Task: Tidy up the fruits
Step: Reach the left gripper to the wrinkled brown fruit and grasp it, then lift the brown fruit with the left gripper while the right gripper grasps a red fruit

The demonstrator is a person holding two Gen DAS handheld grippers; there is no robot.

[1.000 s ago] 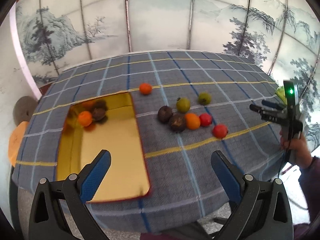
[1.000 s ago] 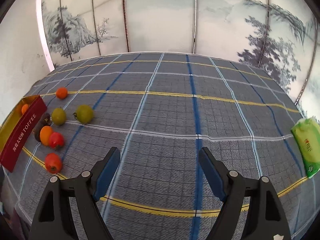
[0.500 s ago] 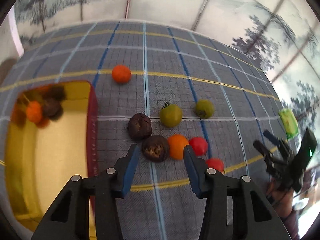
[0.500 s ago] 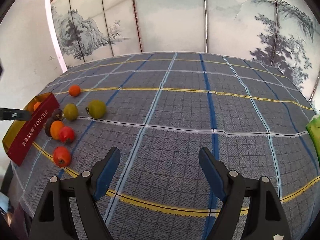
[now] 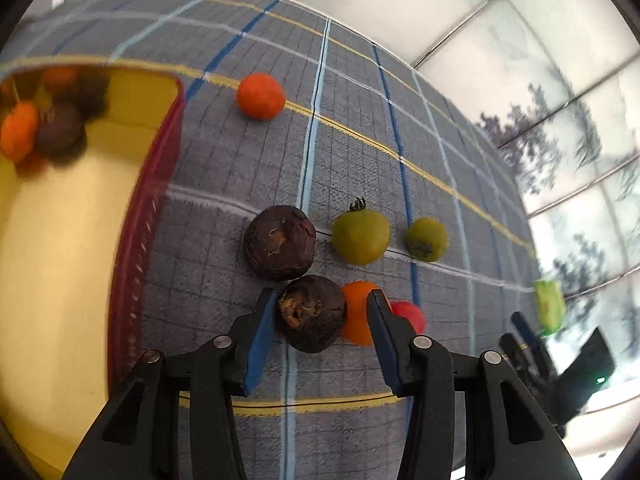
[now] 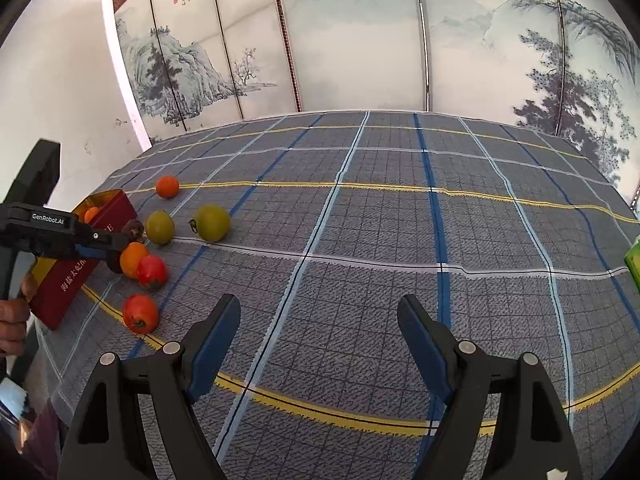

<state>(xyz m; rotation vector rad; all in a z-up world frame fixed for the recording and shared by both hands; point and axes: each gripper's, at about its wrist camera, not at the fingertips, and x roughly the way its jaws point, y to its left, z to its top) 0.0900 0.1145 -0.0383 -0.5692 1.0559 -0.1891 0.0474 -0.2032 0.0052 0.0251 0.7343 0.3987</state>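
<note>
My left gripper (image 5: 320, 308) is open with its jaws on either side of a dark wrinkled fruit (image 5: 313, 313) on the checked cloth; the right jaw stands in front of an orange fruit (image 5: 357, 312). A second dark fruit (image 5: 279, 242), two green fruits (image 5: 361, 236) (image 5: 426, 239), a red fruit (image 5: 409, 315) and a lone orange fruit (image 5: 260, 96) lie around. The red and gold tray (image 5: 136, 248) at left holds several fruits at its far end. My right gripper (image 6: 320, 332) is open and empty over bare cloth; the left gripper (image 6: 100, 246) shows at the left of its view.
A green packet (image 5: 550, 312) lies near the table's right edge, also at the edge of the right wrist view (image 6: 634, 264). Another red fruit (image 6: 140, 313) lies near the front yellow stripe. A painted folding screen (image 6: 360, 40) stands behind the table.
My left gripper moved forward and down from above the tray to the fruit cluster and narrowed around the dark fruit. My right gripper turned a little leftward and stayed open.
</note>
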